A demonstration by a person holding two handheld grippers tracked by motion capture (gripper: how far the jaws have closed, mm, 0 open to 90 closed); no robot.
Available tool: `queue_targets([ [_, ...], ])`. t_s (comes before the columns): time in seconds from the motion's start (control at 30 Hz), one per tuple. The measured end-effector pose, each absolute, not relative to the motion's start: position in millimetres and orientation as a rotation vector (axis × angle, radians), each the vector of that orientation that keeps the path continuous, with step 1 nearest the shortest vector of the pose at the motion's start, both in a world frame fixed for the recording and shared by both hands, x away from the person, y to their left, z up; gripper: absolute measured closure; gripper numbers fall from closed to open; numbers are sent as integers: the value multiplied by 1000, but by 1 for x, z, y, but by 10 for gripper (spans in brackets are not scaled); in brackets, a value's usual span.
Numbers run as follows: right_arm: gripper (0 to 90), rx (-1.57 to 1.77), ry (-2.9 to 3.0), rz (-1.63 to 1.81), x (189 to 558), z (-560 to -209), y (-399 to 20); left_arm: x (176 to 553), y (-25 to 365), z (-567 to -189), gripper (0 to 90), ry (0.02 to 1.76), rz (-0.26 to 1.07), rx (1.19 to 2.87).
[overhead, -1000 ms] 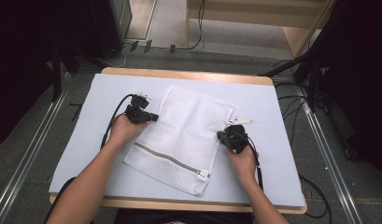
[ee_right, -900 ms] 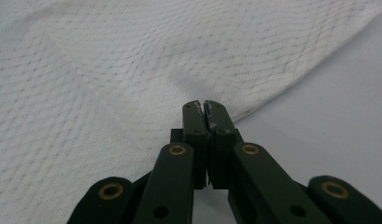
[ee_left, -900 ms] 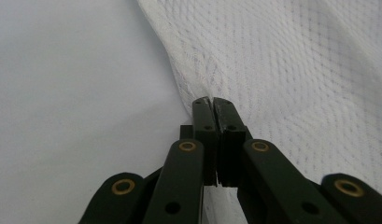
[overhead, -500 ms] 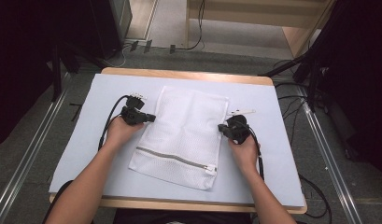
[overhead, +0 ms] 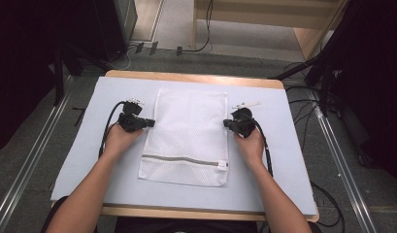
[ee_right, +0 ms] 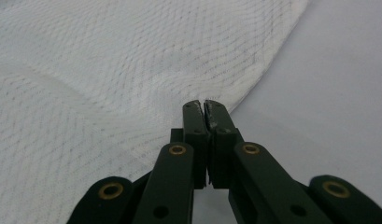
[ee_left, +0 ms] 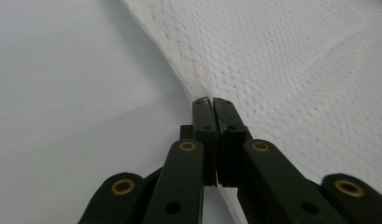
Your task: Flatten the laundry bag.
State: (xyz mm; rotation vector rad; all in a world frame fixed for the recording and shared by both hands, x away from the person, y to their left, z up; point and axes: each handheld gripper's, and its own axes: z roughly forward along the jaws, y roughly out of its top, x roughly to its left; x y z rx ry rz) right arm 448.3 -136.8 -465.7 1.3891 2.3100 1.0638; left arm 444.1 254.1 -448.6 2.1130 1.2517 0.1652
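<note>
From above, the left gripper [overhead: 148, 123] sits at nine o'clock of the white mesh bag [overhead: 189, 136], which lies flat mid-bench [overhead: 89, 145], zipper [overhead: 184, 159] toward six. The left gripper view reveals its fingers [ee_left: 205, 121] clamped on the bag's edge. At three o'clock, the right gripper [overhead: 228, 123] pinches the opposite edge, fingers [ee_right: 194, 122] closed on mesh.

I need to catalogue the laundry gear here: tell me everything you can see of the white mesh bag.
The mesh bag is a white, fine-netted rectangle lying flat and squared on the pale table cover. A grey zipper runs across its near end, shut, with the pull at the right. The left gripper pinches its left edge, the right gripper its right edge, puckering the cloth at both.
</note>
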Motion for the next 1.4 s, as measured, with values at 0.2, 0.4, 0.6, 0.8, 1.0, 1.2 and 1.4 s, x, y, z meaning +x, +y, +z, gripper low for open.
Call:
queue_targets([
  [0.2, 897, 1382, 2312, 1052, 450, -469, -135, 448, 257, -447, 899, 1252, 177, 2099],
  [0.4, 869, 1389, 2321, 1033, 448, -470, -133, 449, 258, -447, 891, 1257, 169, 2096],
  [0.6, 716, 1396, 2284, 1063, 446, -466, -138, 447, 260, -442, 798, 1256, 159, 2083],
  [0.8, 751, 1413, 2292, 1130, 438, -457, -141, 441, 257, -432, 677, 1231, 153, 2092],
  [1.0, 859, 1373, 2334, 1192, 411, -449, -138, 426, 251, -421, 616, 1183, 136, 2104],
  [1.2, 848, 1324, 2371, 1217, 388, -443, -138, 412, 246, -414, 587, 1151, 128, 2103],
  [1.4, 766, 1276, 2414, 1198, 372, -447, -139, 395, 236, -409, 543, 1106, 120, 2113],
])
